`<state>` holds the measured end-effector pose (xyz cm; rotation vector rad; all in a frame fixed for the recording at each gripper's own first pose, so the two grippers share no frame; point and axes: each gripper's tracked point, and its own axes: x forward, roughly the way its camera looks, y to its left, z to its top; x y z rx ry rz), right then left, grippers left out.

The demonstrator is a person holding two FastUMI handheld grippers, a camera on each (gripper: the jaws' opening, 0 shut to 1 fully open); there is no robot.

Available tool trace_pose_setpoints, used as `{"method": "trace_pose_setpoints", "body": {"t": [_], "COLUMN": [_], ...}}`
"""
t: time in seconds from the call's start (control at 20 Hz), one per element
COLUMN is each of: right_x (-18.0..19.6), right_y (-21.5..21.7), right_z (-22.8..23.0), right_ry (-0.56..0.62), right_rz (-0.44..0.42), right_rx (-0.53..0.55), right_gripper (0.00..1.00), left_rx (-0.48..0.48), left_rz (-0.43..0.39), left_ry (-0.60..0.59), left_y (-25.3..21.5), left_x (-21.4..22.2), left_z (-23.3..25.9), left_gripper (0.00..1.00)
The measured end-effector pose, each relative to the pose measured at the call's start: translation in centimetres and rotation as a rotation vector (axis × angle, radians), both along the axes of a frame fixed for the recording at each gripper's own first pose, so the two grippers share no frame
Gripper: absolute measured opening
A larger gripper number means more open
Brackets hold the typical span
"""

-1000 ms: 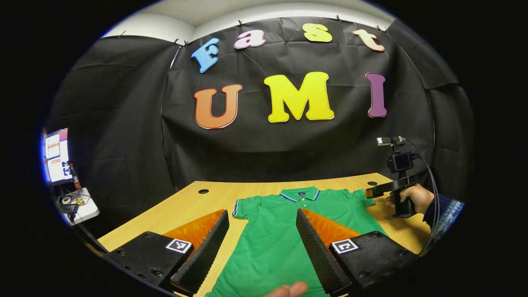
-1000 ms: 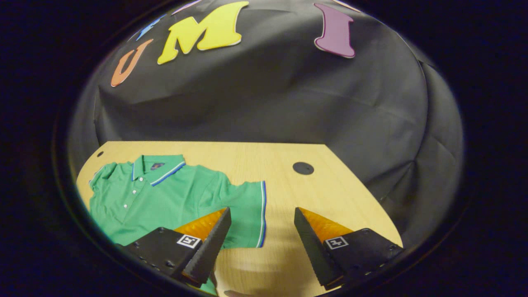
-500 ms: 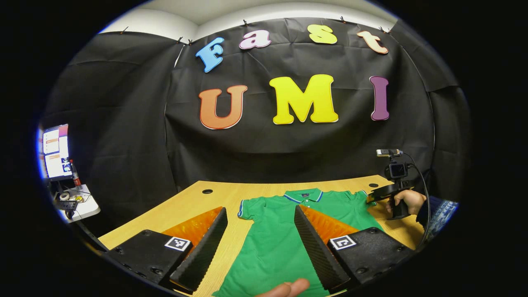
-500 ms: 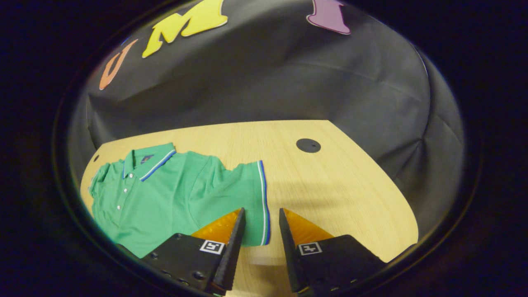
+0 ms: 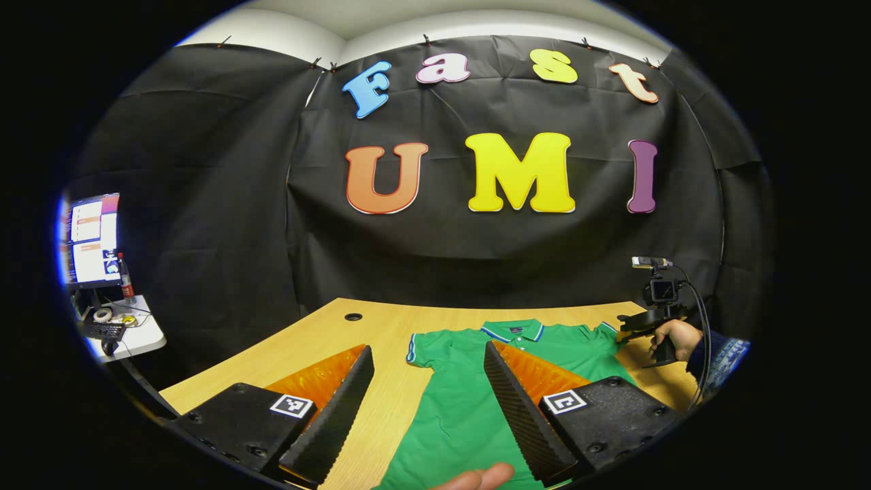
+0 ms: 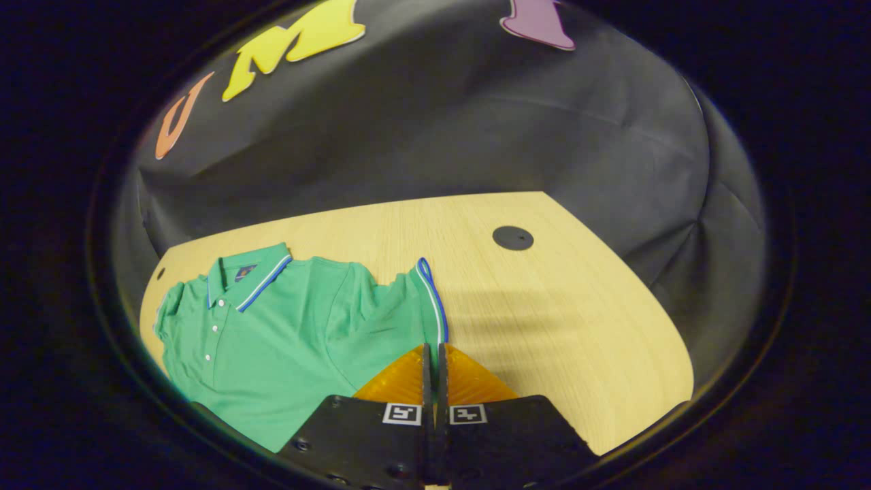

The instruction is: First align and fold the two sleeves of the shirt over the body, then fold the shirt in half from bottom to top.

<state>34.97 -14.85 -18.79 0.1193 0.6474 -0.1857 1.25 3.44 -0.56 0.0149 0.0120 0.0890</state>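
Note:
A green polo shirt (image 5: 469,401) (image 6: 272,327) with blue and white trim lies flat on the wooden table (image 5: 381,327), collar toward the wall. My right gripper (image 6: 433,350) is shut on the striped cuff of the shirt's sleeve (image 6: 429,299), which lifts a little off the table. That gripper (image 5: 622,327) also appears at the shirt's right shoulder in the left gripper view, held by a hand (image 5: 670,337). My left gripper (image 5: 425,381) hangs open over the shirt's lower left side, near the other sleeve (image 5: 425,347), with nothing between its fingers.
Two round cable holes (image 5: 353,317) (image 6: 512,237) sit in the table top near the back. A side table with a monitor (image 5: 92,238) and clutter stands far left. A fingertip (image 5: 476,478) pokes in at the bottom edge.
My right gripper's fingers closed from wide open onto the sleeve cuff, and the cuff rose slightly. The left gripper drifted left and stayed open.

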Motion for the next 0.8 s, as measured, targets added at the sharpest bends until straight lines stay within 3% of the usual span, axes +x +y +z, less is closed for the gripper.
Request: {"method": "trace_pose_setpoints", "body": {"t": [0.2, 0.4, 0.65, 0.7, 0.8], "right_x": [0.0, -0.2, -1.5, -1.8, -2.8], "right_y": [1.7, 5.7, 12.3, 13.4, 15.6], "right_z": [3.0, 4.7, 6.2, 7.1, 8.8], "right_ry": [-0.058, -0.1, -0.154, -0.176, -0.233], "right_rz": [0.033, 0.121, 0.252, 0.276, 0.318], "right_rx": [-0.092, -0.193, -0.236, -0.234, -0.229], "right_gripper": [0.0, 0.0, 0.01, 0.05, 0.41], "left_rx": [-0.02, -0.01, -0.007, -0.003, -0.002], "left_rz": [0.019, 0.038, 0.04, 0.033, 0.027], "left_ry": [0.0, -0.007, -0.004, -0.012, -0.008], "left_y": [1.2, 2.2, 1.9, 1.7, 1.2], "left_x": [0.0, 0.0, 0.0, 0.1, 0.2], "left_z": [0.2, 0.3, 0.3, 0.5, 0.3], "left_gripper": [1.0, 1.0, 1.0, 1.0, 1.0]}}
